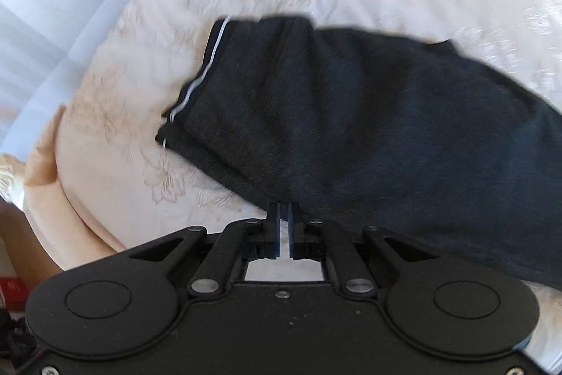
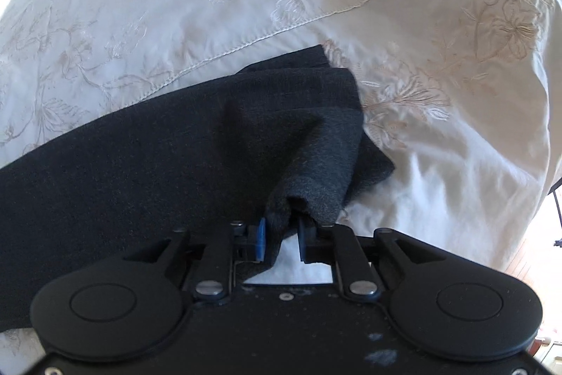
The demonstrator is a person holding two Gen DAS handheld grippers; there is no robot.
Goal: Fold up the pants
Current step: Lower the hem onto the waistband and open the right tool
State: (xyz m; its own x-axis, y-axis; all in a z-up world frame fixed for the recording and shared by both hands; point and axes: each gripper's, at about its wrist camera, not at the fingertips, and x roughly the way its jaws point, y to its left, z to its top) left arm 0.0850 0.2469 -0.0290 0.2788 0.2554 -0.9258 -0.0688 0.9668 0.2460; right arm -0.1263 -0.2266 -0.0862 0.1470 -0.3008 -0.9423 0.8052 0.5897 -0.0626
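The pants (image 1: pixel 368 115) are dark grey and lie on a bed, spread across the cream cover (image 1: pixel 116 143). In the left view they stretch from the middle out to the right edge. One end has a thin white line (image 1: pixel 196 83) along its hem, and that end points up and to the left. The near edge of the pants sits right at the tips of the left claw (image 1: pixel 283 209).

The left claw has a thin gap between its two fingers. No cloth shows in that gap, only the pale cover behind it. The fingers are a little apart and hold nothing.

In the right view the pants (image 2: pixel 140 164) fill the left and middle. A corner of the cloth is bunched up into a bump and hangs down into the right claw (image 2: pixel 281 227). The cloth sits between the two fingers, close by the blue pad (image 2: pixel 260 239) on the left finger. There is a gap between the cloth and the other finger, so the fingers are apart and do not squeeze the cloth.

The cover (image 2: pixel 439 76) is cream, with sewn flowers and leaves and a stitched line (image 2: pixel 246 44) running across it. It is wrinkled and bright where the sun hits it.

On the far left of the left view there is a pale wall (image 1: pixel 42 6) and something red (image 1: pixel 12 290) low down. At the right edge of the right view a bit of wood floor (image 2: pixel 527 255) shows.
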